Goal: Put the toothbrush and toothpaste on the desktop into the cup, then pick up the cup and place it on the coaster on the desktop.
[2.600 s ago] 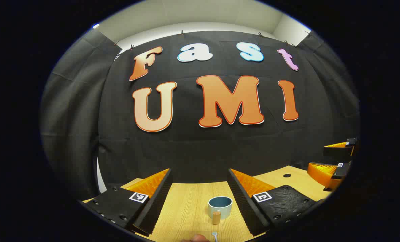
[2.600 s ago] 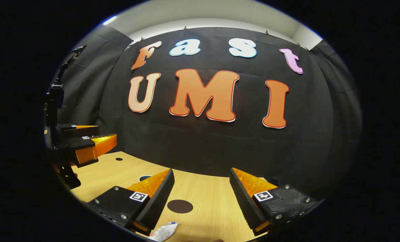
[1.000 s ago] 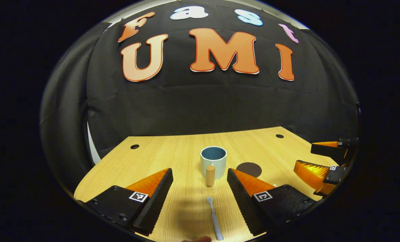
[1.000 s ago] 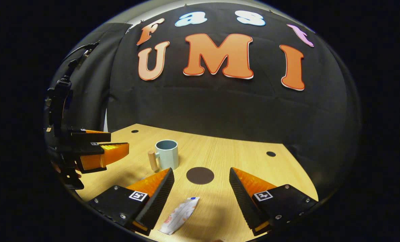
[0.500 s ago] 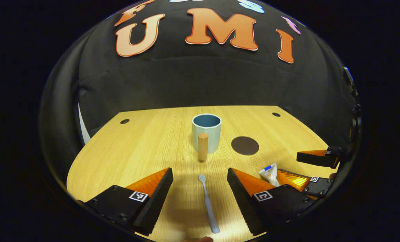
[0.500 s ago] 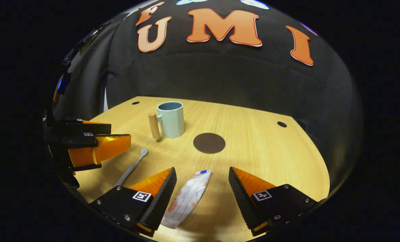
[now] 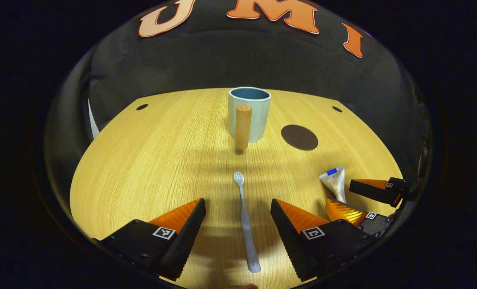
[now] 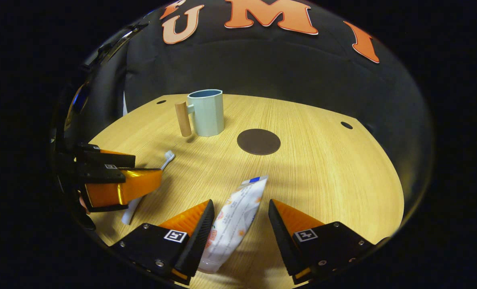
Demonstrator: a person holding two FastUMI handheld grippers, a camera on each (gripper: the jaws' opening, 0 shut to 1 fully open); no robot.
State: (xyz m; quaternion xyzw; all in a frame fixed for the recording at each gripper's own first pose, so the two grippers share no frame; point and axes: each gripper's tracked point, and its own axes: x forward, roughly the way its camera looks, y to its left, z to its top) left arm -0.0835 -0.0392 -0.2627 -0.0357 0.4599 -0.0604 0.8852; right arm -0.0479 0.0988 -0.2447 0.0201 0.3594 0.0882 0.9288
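Observation:
A pale blue cup with a wooden handle stands upright on the wooden desktop; in the right gripper view the cup is at the far left. A round dark coaster lies to its right, also as the coaster. The white toothbrush lies flat between the fingers of my open left gripper, head toward the cup. The toothpaste tube lies between the fingers of my open right gripper. The left gripper hovers over the toothbrush.
Small round holes sit near the desktop's far corners. The black cloth wall closes off the back and sides. The right gripper shows at the lower right of the left gripper view, beside the toothpaste.
Both grippers have tilted down and moved lower toward the desktop. The toothbrush and the toothpaste now lie between their fingers; the cup and coaster look nearer.

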